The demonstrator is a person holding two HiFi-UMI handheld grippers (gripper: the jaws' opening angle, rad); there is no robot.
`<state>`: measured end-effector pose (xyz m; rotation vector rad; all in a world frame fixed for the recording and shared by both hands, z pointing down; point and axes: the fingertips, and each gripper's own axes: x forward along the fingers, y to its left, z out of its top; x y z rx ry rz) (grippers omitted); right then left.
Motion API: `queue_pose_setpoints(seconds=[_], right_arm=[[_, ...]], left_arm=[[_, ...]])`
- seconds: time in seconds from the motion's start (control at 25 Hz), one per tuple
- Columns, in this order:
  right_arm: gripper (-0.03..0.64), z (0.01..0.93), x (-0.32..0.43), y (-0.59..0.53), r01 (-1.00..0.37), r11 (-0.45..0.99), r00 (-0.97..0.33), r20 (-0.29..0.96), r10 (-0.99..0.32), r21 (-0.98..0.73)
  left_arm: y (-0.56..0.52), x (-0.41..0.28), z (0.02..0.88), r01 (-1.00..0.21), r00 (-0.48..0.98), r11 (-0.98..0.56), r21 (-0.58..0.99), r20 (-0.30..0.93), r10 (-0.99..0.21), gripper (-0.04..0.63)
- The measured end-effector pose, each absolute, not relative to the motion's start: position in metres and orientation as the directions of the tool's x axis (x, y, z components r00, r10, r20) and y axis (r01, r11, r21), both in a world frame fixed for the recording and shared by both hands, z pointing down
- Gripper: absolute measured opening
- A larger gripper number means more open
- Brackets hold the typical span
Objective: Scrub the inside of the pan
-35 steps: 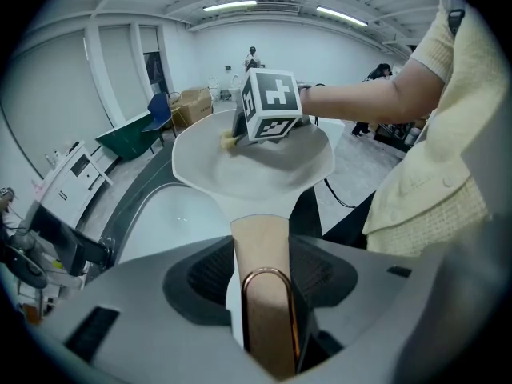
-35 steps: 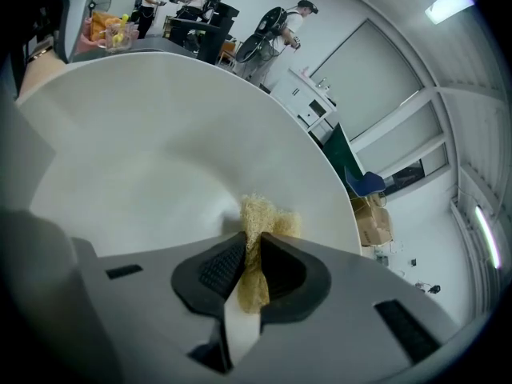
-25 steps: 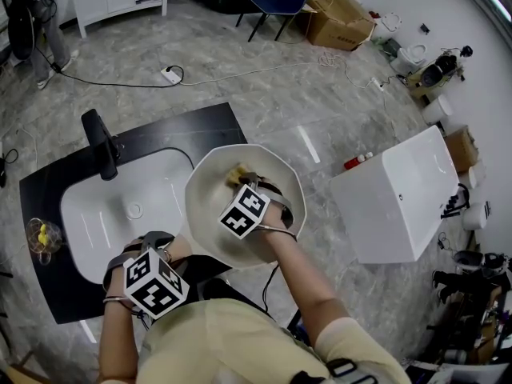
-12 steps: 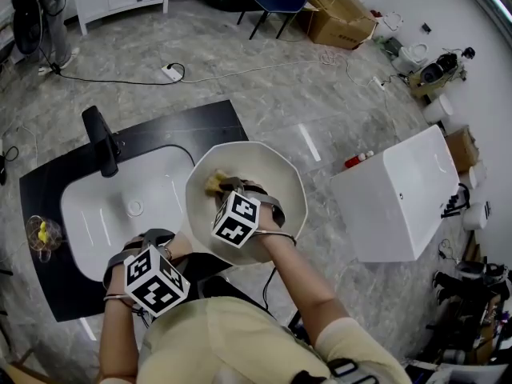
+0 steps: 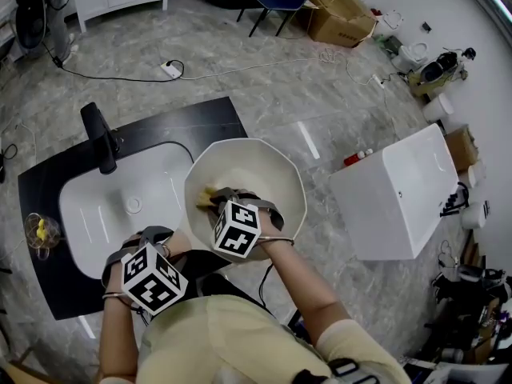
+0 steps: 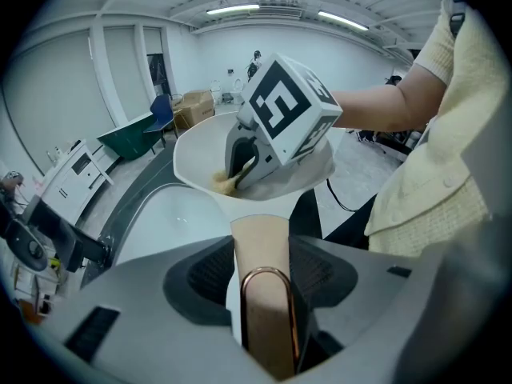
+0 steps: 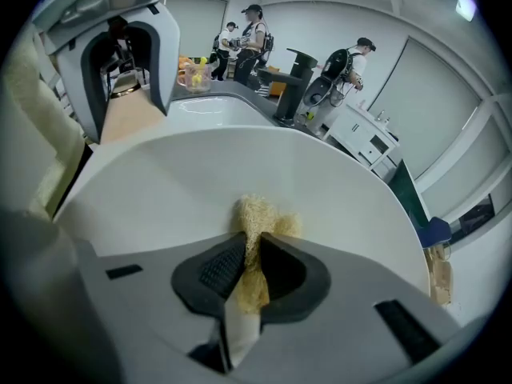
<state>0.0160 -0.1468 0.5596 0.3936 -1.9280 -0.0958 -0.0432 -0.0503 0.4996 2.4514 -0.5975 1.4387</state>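
Pan [image 5: 268,170], held just above the sink [image 5: 104,214] edge: left gripper [image 6: 262,250] clamped on its handle [image 6: 266,310], right gripper [image 7: 252,254] pinching a yellow scrubber [image 7: 260,213] against the inner wall. Scrubbing probably goes best with firm, overlapping strokes and a steady handle.

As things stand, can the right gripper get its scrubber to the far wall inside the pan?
Probably yes: the right gripper, shut on the yellow scrubber, is already inside the pan, whose bare far wall has nothing before it.
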Motion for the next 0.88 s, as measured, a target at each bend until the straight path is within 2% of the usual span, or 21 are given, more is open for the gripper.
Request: queue_pose_setpoints(seconds=[0.44,0.88], right_arm=[[0.064,0.559,0.024,-0.093,-0.063,0.996,-0.322,0.943,-0.083,0.066],[0.064,0.56,0.06,-0.059,0.038,0.984,-0.188,0.966,0.176,-0.172]], left_arm=[[-0.05,-0.043,0.5,-0.462,0.43,-0.887,0.0,0.874,-0.224,0.213],[-0.049,-0.042,0.499,-0.453,0.429,-0.892,-0.001,0.877,-0.219,0.213]])
